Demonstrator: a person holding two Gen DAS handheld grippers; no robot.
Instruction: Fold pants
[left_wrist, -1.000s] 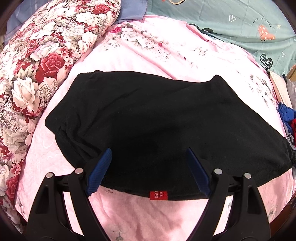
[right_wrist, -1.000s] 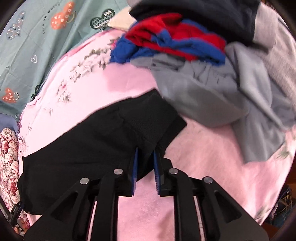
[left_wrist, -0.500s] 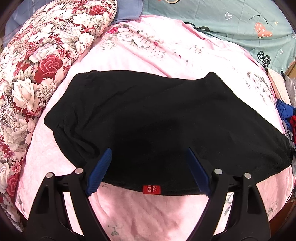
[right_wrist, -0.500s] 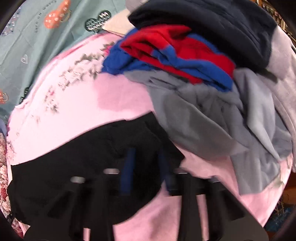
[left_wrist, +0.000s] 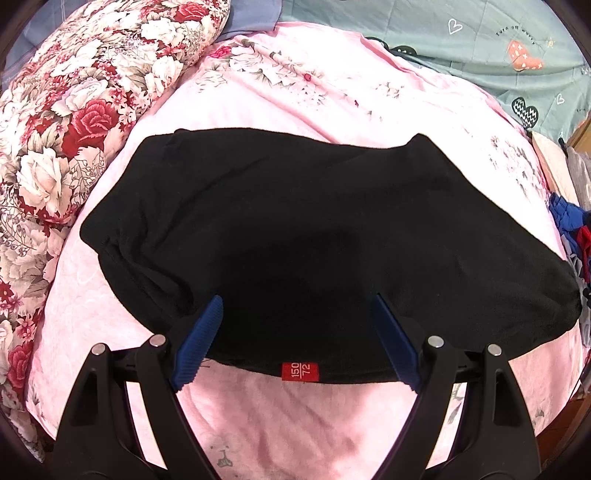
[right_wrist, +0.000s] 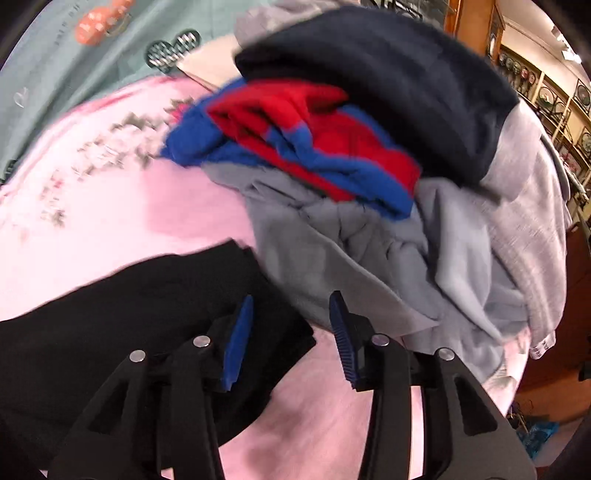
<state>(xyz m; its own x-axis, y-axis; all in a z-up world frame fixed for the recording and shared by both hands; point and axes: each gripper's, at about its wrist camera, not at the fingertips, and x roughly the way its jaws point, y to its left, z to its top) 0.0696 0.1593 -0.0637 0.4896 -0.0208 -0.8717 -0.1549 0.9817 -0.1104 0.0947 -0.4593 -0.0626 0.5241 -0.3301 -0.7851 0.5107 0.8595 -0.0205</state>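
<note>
The black fleece pants (left_wrist: 314, 236), already folded into a broad flat slab, lie on the pink floral bedsheet (left_wrist: 280, 424) with their long axis running across the bed, parallel to its near edge; the red size tag (left_wrist: 300, 370) marks the middle of the near hem. The left hand-held gripper (left_wrist: 297, 332) hangs directly above that hem, jaws wide apart, straddling the tag without touching cloth. The right hand-held gripper (right_wrist: 291, 332) sits over the right-hand end of the pants (right_wrist: 122, 317), where they come close to the heap of grey, red-and-blue and dark clothing (right_wrist: 369, 192); its jaws are opening, and the pads press on nothing, the black corner lying below and to their left. Judged from this layout, each gripper is nearest its own end, so the next fold would bring one end along the long axis toward the other.
</note>
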